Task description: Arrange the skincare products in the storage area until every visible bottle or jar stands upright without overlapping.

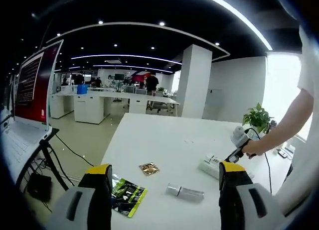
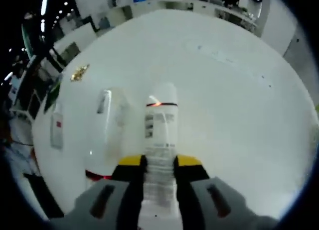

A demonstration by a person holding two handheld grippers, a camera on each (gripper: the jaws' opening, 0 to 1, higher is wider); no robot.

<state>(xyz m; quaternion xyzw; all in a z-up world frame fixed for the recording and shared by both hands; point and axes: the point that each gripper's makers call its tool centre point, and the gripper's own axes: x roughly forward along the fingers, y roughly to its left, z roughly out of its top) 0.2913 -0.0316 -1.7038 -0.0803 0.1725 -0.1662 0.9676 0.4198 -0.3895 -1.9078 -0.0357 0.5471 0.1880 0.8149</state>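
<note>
The right gripper [image 2: 159, 163] is clamped on a bottle [image 2: 160, 125], the left gripper's [image 1: 164, 177] jaws apart; a tilted release could topple it onto the table [image 2: 209, 80].

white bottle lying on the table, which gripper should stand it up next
Right. The right gripper is shut on the white bottle, while the left gripper is open, holds nothing, and sits back by the green packet.

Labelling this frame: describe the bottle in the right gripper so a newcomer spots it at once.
Start at the white table in the right gripper view and follow the right gripper with its yellow-tipped jaws. The bottle lies clamped between them, pointing away. Unlike the clear bottle lying loose beside it, it has a white cap, a red band and a printed label.
</note>
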